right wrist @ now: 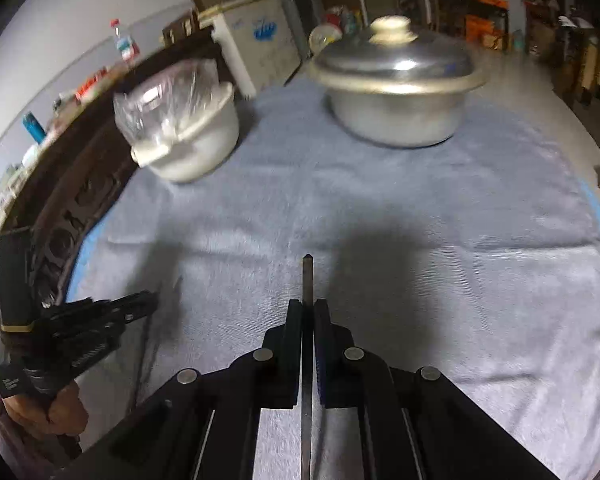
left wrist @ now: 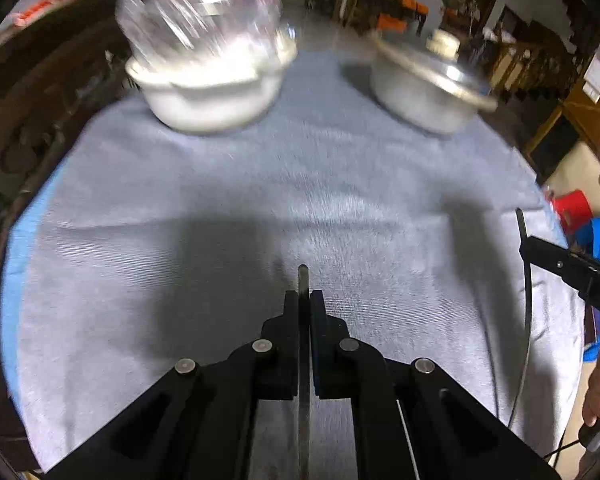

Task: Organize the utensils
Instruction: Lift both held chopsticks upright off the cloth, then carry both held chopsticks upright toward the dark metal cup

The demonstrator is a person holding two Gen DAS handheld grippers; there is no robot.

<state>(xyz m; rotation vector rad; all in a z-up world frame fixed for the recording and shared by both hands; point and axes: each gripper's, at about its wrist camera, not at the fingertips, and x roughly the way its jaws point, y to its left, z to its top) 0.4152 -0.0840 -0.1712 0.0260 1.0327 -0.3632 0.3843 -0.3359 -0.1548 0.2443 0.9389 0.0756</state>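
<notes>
My left gripper [left wrist: 304,300] is shut on a thin metal utensil [left wrist: 303,280], seen edge-on, whose end pokes out past the fingertips above the grey towel [left wrist: 220,208]. In the right wrist view my right gripper [right wrist: 308,308] is likewise shut on a second thin metal utensil [right wrist: 307,280], also edge-on. The left wrist view shows the right gripper [left wrist: 529,246] at the right edge, with its long, slender utensil [left wrist: 527,312] running down below the fingers. The left gripper [right wrist: 150,300] shows at the lower left of the right wrist view. I cannot tell what kind of utensil either one is.
At the towel's far side stand a white pot [left wrist: 212,100] [right wrist: 196,148] with a clear plastic bag stuffed in it and a lidded aluminium pot [left wrist: 424,88] [right wrist: 396,116]. A dark carved wooden edge [right wrist: 72,216] runs along the left. A person's hands hold both grippers.
</notes>
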